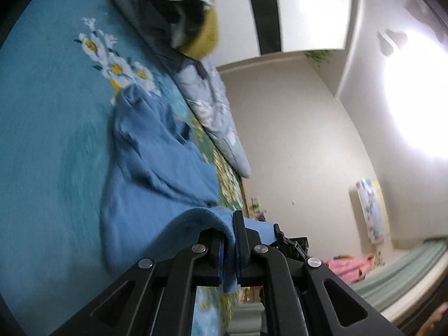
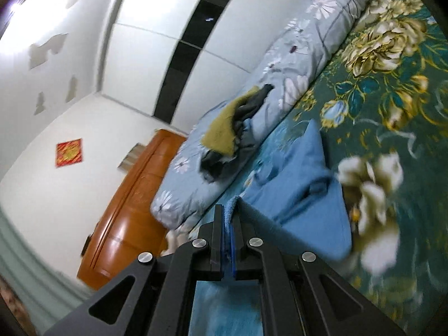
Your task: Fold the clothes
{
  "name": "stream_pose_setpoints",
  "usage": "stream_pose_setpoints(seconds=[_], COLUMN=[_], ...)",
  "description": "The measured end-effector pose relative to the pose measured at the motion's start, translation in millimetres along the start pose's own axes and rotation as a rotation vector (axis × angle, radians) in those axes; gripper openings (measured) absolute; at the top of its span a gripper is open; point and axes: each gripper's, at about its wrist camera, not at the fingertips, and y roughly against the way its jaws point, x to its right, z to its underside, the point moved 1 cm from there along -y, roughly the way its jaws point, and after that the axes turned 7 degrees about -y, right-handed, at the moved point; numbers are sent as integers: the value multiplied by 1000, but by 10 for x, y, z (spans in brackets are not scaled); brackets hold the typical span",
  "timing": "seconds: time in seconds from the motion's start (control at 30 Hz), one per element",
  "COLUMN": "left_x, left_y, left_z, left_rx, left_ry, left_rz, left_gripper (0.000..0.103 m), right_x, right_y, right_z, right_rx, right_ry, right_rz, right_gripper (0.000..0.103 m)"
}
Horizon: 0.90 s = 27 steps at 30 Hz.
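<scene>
Both jaws are clenched on the blue garment [image 1: 156,184]: left gripper [image 1: 230,247], right gripper [image 2: 229,238], above the floral bedspread [image 2: 392,89].

Both grippers are tilted hard sideways above the bed [image 1: 50,140], the left gripper [image 1: 230,249] and right gripper [image 2: 229,240] each clamped on blue cloth [image 1: 156,184].

I see a plain mid-blue garment [image 1: 156,173] on a teal bedspread [image 1: 50,140] printed with white, yellow-centred flowers, gold blooms toward its edge. Beside the bedspread, a pale grey-blue quilt [image 2: 294,64] with white flowers; on it, olive-yellow and dark grey clothes [image 2: 232,128]. Beyond the quilt: a white wardrobe [image 2: 156,39] with a black stripe, an orange-brown headboard [image 2: 126,210].
</scene>
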Motion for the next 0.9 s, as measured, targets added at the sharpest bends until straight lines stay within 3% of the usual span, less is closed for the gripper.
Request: stream_pose_setpoints(seconds=[0.3,0.43,0.63,0.73,0.8,0.87,0.9], left_x=[-543,-742,-935,-961,-924,-887,-854], left_y=[-452,-602,-681,-651,-607,-563,-529], left_z=[-696,-958,-1035,-1051,-1080,-1108,-1115], left_rx=[31,48,60,88,113,138,151], left_ry=[119,168,202,220,217,213,204], left_rz=[-35,-56,-89,-57,-36,-15,-8], left_gripper=[8,9,11,27,45,50,52], right_x=[256,490,720,670,618,564,538], right_y=[-937,-1108,-1314,-1351,-1337,-1306,-1280], right_z=[-779,-950,-995,-1011,-1036,-1050,-1053], right_rx=[-9,7,-22,-36,-44,-46,-43], right_ry=[-57,-125,-179,-144,-135,-120,-109], right_rz=[208,260,301,318,292,283,277], right_gripper=[3,3,4,6,6,8,16])
